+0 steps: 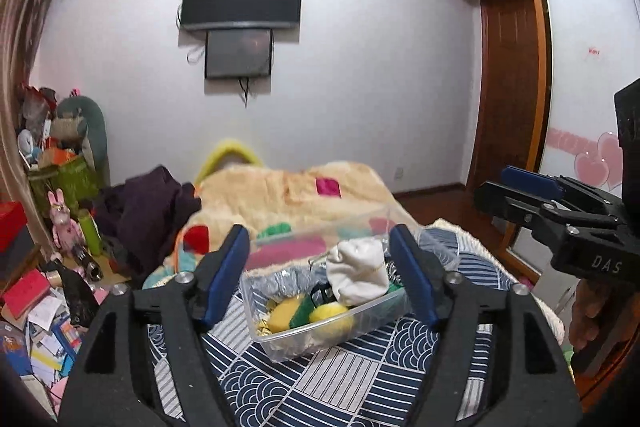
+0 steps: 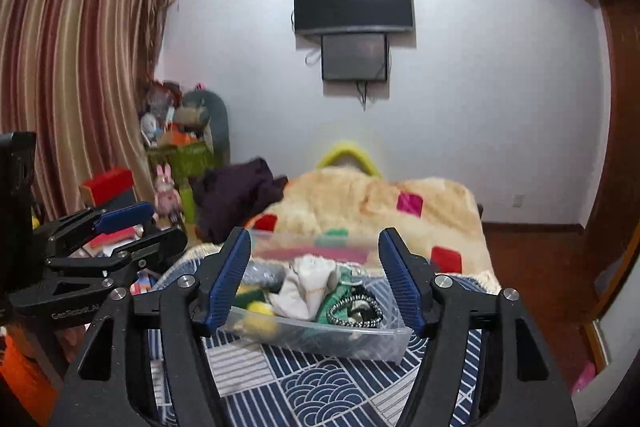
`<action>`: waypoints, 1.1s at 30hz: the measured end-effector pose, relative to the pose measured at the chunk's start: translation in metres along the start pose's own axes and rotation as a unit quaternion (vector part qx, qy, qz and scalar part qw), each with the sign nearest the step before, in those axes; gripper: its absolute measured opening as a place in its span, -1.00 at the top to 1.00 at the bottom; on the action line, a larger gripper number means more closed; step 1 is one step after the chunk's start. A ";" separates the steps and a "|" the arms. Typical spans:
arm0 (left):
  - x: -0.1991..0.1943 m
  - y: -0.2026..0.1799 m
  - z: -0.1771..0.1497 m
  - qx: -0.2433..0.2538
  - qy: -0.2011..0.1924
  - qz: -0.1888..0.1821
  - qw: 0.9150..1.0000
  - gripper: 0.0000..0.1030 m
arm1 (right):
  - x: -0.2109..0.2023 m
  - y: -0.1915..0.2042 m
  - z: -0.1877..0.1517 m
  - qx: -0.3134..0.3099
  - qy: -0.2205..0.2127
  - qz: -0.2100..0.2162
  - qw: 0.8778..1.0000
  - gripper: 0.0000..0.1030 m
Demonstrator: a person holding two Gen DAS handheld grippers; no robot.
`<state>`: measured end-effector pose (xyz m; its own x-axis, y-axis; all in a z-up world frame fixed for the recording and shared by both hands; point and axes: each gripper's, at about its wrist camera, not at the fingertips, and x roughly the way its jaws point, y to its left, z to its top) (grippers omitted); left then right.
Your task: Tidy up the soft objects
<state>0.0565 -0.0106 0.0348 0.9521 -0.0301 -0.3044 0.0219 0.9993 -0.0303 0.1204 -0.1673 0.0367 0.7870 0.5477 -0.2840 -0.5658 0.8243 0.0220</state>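
Observation:
A clear plastic box (image 1: 280, 345) sits on the blue patterned bedspread (image 1: 320, 387). It holds a white sock (image 1: 358, 271), yellow and green sponges (image 1: 308, 315) and grey fabric. In the right wrist view the box (image 2: 360, 345) also shows the white sock (image 2: 308, 283), a yellow sponge (image 2: 260, 319) and a black-and-white band (image 2: 354, 311). My left gripper (image 1: 320, 279) is open and empty, above the box. My right gripper (image 2: 314, 275) is open and empty, also above the box. Each gripper shows at the edge of the other's view (image 1: 532, 203) (image 2: 120, 227).
A beige fluffy blanket (image 1: 288, 191) with coloured patches lies behind the box, beside a dark purple garment (image 1: 152, 207). Toys, bags and papers (image 1: 52, 227) clutter the floor at left. A wooden wardrobe (image 1: 512, 67) stands at right.

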 end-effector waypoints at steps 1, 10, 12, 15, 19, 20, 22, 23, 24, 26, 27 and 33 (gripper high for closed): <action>-0.005 0.000 0.001 0.001 -0.008 0.002 1.000 -0.55 | -0.003 0.001 0.001 -0.001 -0.007 -0.002 1.000 -0.42; -0.036 0.000 0.002 -0.004 -0.045 0.015 0.999 -0.99 | -0.022 0.010 -0.001 -0.003 -0.049 -0.017 0.999 -1.00; -0.035 0.002 0.002 -0.007 -0.042 0.013 0.999 -0.99 | -0.021 0.011 -0.004 -0.004 -0.043 -0.012 0.999 -1.00; -0.037 0.003 0.000 -0.009 -0.042 0.014 0.999 -0.99 | -0.018 0.011 -0.008 -0.001 -0.036 -0.009 0.999 -1.00; -0.036 0.003 0.000 -0.007 -0.042 0.015 0.999 -0.99 | -0.016 0.013 -0.011 -0.002 -0.032 -0.010 0.999 -1.00; -0.036 0.003 0.000 -0.006 -0.043 0.015 0.999 -0.99 | -0.016 0.013 -0.011 -0.002 -0.033 -0.010 0.999 -1.00; -0.035 0.004 -0.001 -0.004 -0.044 0.016 0.999 -0.99 | -0.016 0.013 -0.010 -0.002 -0.033 -0.010 0.999 -1.00; -0.035 0.003 -0.001 -0.004 -0.044 0.016 0.999 -1.00 | -0.016 0.013 -0.010 -0.001 -0.033 -0.010 0.999 -1.00; -0.034 0.003 -0.002 -0.003 -0.044 0.017 0.999 -1.00 | -0.016 0.013 -0.010 -0.003 -0.033 -0.011 0.999 -1.00; -0.034 0.001 -0.002 -0.002 -0.043 0.017 0.999 -1.00 | -0.017 0.014 -0.011 -0.002 -0.034 -0.012 0.999 -1.00; -0.033 0.002 -0.002 -0.002 -0.043 0.017 0.999 -1.00 | -0.017 0.014 -0.011 -0.002 -0.033 -0.011 0.999 -1.00; -0.034 0.001 -0.003 -0.005 -0.044 0.016 0.999 -1.00 | -0.018 0.016 -0.014 -0.005 -0.030 -0.010 0.999 -1.00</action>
<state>0.0236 -0.0082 0.0426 0.9755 0.0035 -0.2198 -0.0108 0.9994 -0.0319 0.0935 -0.1656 0.0292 0.8112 0.5394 -0.2257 -0.5522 0.8337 0.0078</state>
